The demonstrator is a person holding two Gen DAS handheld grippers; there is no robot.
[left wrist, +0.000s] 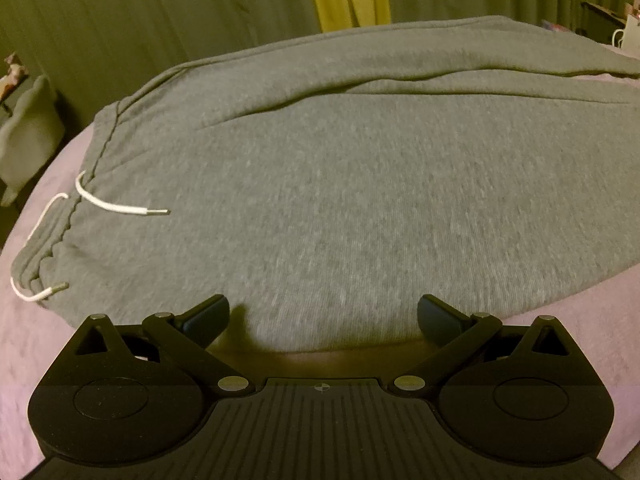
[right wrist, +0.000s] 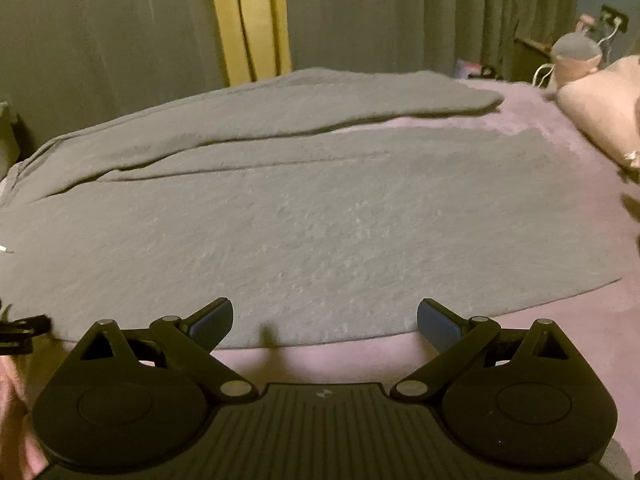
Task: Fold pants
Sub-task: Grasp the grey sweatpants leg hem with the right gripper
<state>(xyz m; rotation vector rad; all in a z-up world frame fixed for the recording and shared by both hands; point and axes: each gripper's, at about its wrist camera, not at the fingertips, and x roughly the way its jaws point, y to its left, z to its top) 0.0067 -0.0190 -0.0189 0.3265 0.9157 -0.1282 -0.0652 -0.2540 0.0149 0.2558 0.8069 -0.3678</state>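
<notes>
— Grey marl sweatpants [left wrist: 340, 184] lie flat on the lilac bedspread [left wrist: 36, 340], waistband at 9 o'clock, white drawstring [left wrist: 116, 206] loose across it.

— Legs?

— Both run toward 3 o'clock, the far one creased over the near one's edge.

— Grippers?

— Left gripper [left wrist: 323, 318] has its fingers spread wide at the near hem, nothing held. Right gripper [right wrist: 325, 322] likewise gapes, empty, at the fabric's near edge.

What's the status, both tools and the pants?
Left tool open, empty, at near edge by the waistband. Right tool open, empty. Grey sweatpants flat on the pink bedspread, unfolded. Nothing in the way.
</notes>
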